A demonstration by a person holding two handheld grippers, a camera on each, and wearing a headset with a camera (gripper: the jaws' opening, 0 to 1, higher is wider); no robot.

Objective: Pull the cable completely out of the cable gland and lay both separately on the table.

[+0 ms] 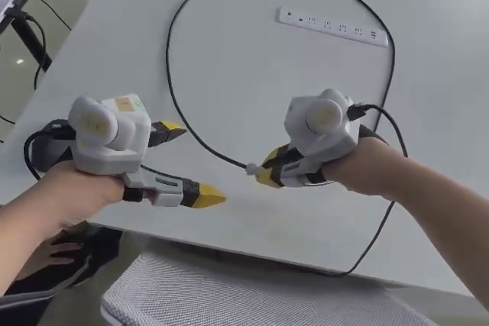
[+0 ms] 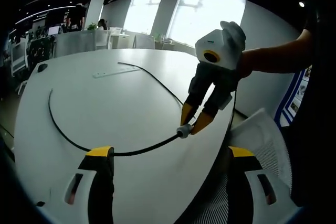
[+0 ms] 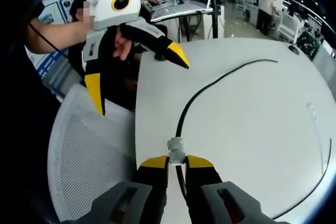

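surface (image 1: 244, 89): strip (image 1: 332, 27) far right | cable (image 1: 170, 82) arcs from far left to near middle | gland (image 1: 250, 167) on its near end, between right gripper (image 1: 263, 172) jaws | left gripper (image 1: 195, 164) just left, apart | chair (image 1: 252, 295) nearest

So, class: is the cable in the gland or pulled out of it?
In. The cable enters the white cable gland and continues below it, between the fingers of the right gripper.
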